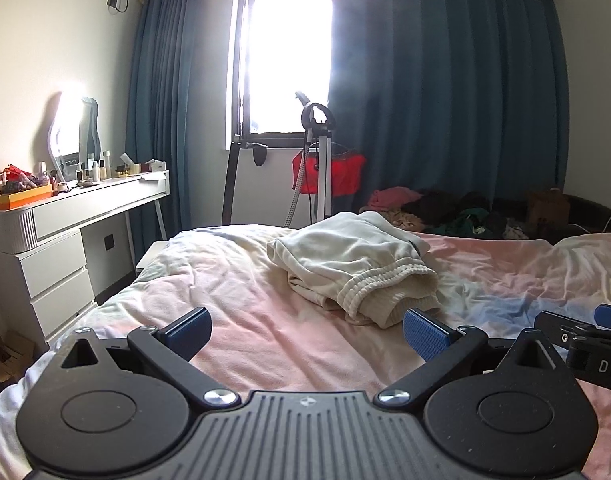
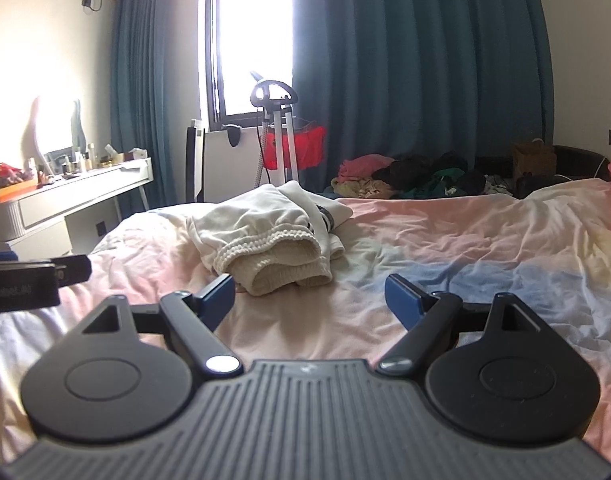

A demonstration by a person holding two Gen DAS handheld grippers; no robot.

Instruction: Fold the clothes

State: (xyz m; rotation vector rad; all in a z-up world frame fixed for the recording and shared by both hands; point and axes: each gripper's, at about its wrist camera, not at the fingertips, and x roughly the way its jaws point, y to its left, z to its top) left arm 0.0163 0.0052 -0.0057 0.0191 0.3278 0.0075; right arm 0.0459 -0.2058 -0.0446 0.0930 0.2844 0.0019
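Nearest, left gripper (image 1: 307,334) with blue-padded fingers (image 1: 425,338) spread wide over the bed, nothing between them. Right gripper (image 2: 309,298) likewise splayed and empty, just beside the left, each partly visible at the edge of the other's view.

Underneath both, rumpled pink, cream and pale-blue bedsheet (image 1: 265,320); soft footing, likely to bunch up with anything dragged across it.

Just beyond the fingertips, cream-white fleecy garment with a ribbed elastic waistband (image 1: 357,264), lying on the bed in a loose, partly folded heap, waistband end toward the grippers. Probably light, limp and thick, not slippery and not fragile; apt to sag and unfold when lifted by one point. Best taken at the ribbed waistband (image 2: 273,240), one gripper at each end, where the layers are bulky enough to pinch firmly.

Hard to tell: trousers or shorts, number of layers, lower legs buried under the pile. Dark striped patch at its right edge unclear. Farther off, mixed pile of dark, green and pink clothes (image 2: 417,178) below the blue curtain (image 1: 445,80), individual pieces indistinguishable; window glare washing out detail.
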